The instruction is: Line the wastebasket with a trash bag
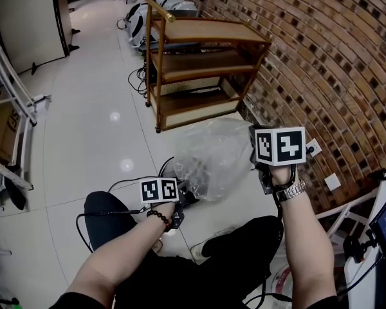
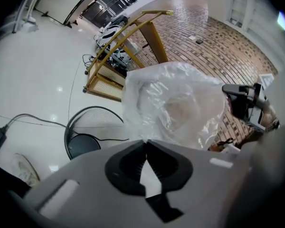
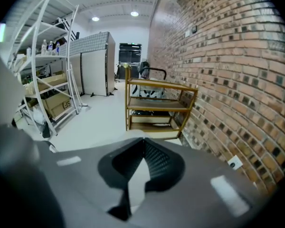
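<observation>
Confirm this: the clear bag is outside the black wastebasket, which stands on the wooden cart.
Wrong. The wastebasket stands on the floor, not on the cart, as the head view shows. The bag is indeed outside it.

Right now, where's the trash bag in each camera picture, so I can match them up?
Head view: trash bag at centre, held off the floor.
Left gripper view: centre right, just past the jaw tips.
Right gripper view: at most a pale bulge at the jaw tips, low centre; hard to tell.
Shared landmark: wooden shelf cart, beyond the bag in every view.
</observation>
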A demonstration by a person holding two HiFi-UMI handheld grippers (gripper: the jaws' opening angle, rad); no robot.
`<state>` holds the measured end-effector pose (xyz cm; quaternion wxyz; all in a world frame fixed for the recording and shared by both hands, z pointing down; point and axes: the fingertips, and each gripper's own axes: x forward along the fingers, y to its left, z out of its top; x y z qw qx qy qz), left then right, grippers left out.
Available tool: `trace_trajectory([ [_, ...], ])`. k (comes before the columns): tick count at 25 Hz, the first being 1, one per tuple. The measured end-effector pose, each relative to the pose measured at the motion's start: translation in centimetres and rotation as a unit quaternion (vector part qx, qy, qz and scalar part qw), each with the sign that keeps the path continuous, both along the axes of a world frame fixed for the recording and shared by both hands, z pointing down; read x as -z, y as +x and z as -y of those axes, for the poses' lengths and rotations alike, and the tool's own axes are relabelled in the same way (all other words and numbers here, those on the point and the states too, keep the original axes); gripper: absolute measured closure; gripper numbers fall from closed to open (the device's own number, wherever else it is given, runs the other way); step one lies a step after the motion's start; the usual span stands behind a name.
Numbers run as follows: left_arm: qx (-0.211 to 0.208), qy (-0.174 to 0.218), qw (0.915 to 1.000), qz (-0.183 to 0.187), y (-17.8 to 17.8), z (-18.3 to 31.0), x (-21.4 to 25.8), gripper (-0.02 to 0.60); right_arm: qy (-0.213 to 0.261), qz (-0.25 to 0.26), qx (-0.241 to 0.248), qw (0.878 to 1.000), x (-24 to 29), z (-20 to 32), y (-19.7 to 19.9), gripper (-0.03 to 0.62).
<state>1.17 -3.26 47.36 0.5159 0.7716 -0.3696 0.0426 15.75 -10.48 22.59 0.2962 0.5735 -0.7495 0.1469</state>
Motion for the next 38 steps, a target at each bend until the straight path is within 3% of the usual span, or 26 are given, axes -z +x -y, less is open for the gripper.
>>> trace_trajectory([
  [5, -0.015, 0.012, 0.9991, 0.037, -3.8, 0.5, 2.1, 0.580, -0.024, 0.017, 0.003, 1.000, -2.5, -0.4, -0.2, 0.591],
  [11, -0.074, -0.005, 0.9926, 0.096, -7.5, 0.6, 4.3, 0.580, -0.057, 0.035, 0.009, 0.998, -5.4, -1.4, -0.5, 0.591],
  [14, -0.123, -0.022, 0.9836, 0.130, -8.5, -0.1, 4.9, 0.580, -0.071, 0.048, 0.009, 0.996, -6.7, -2.0, -0.5, 0.591],
  [17, -0.171, -0.032, 0.9687, 0.177, -9.3, -1.0, 4.9, 0.580, -0.083, 0.060, 0.008, 0.995, -8.2, -2.8, -0.6, 0.591],
  [22, -0.214, -0.055, 0.9489, 0.225, -10.4, -1.6, 4.2, 0.580, -0.106, 0.069, 0.004, 0.992, -11.1, -3.8, -0.8, 0.591],
  [30, -0.244, -0.084, 0.9315, 0.256, -10.4, -2.0, 1.5, 0.580, -0.122, 0.045, -0.011, 0.991, -15.7, -4.7, 0.1, 0.591],
  [38, -0.245, -0.103, 0.9221, 0.281, -10.6, -1.0, -1.9, 0.580, -0.121, 0.024, -0.021, 0.992, -20.7, -4.6, 0.7, 0.591],
])
